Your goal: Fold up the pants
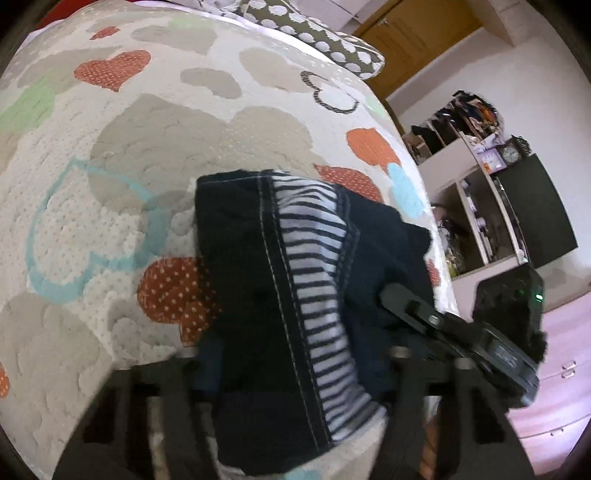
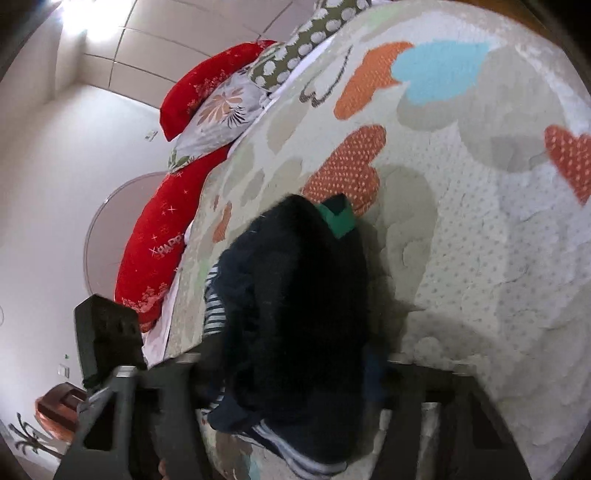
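Dark navy pants (image 1: pixel 243 280) with a blue-and-white striped lining (image 1: pixel 314 266) hang bunched over the heart-patterned bedspread (image 1: pixel 122 184). My left gripper (image 1: pixel 291 369) is shut on the pants' waist edge, cloth filling the gap between its fingers. The other gripper's body (image 1: pixel 461 332) shows at the right of the left wrist view. In the right wrist view my right gripper (image 2: pixel 295 373) is shut on the same dark pants (image 2: pixel 303 302), which cover its fingertips. A green label (image 2: pixel 341 218) shows at the pants' far end.
Red pillows (image 2: pixel 159 240) and a flowered pillow (image 2: pixel 221 110) lie at the head of the bed. A dotted cushion (image 1: pixel 314 29) lies at the far edge. Shelves with clutter (image 1: pixel 476 166) and a dark screen (image 1: pixel 535 210) stand right of the bed.
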